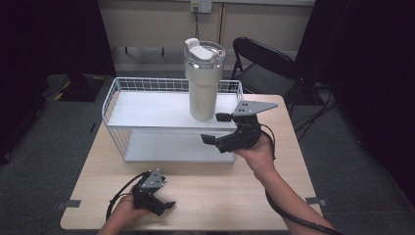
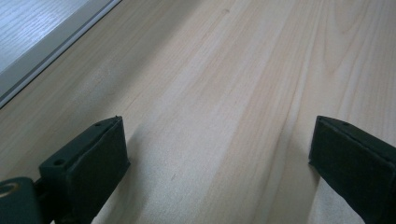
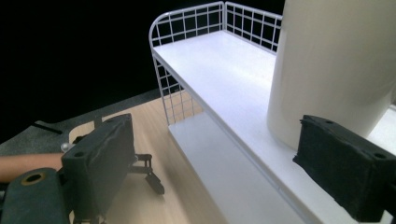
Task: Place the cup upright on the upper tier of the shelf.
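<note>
Black folding chair (image 1: 264, 63), grey carpet (image 1: 58, 132)

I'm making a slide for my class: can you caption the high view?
Right hand-held gripper, jaws open, beside a cream tumbler on a white wire shelf; left hand-held gripper low over the table.

The tumbler (image 1: 203, 83) blocks the top shelf (image 1: 147, 110) at 3 o'clock; toward 9 o'clock the shelf lies free, wire rail (image 1: 110, 98) bounding it.
</note>
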### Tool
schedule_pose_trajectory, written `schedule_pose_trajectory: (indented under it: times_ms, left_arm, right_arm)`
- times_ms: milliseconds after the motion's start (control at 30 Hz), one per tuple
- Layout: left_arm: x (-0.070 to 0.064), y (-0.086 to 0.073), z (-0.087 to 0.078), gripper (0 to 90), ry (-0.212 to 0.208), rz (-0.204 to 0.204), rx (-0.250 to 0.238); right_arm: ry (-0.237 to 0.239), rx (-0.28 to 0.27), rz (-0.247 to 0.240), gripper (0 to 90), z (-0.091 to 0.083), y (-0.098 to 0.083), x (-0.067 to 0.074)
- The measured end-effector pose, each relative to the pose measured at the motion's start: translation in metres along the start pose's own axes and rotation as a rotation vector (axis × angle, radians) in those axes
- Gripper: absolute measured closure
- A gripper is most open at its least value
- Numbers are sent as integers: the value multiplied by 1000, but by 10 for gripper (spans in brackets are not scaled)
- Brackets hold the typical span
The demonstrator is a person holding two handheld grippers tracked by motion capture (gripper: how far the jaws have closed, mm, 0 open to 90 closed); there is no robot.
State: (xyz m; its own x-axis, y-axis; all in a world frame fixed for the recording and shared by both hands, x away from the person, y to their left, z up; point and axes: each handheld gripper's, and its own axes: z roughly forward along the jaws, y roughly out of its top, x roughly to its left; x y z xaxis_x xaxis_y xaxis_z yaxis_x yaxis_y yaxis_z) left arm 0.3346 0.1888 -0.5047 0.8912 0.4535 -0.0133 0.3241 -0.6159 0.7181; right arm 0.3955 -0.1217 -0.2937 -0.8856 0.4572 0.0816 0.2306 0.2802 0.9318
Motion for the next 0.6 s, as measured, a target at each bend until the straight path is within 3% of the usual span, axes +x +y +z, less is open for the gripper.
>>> schedule_pose_trajectory:
  times_ms: [600]
  left_arm:
    - [1, 0, 0, 37, -1, 8, 9]
  right_arm:
    - [36, 49, -21, 108, 6, -39, 11]
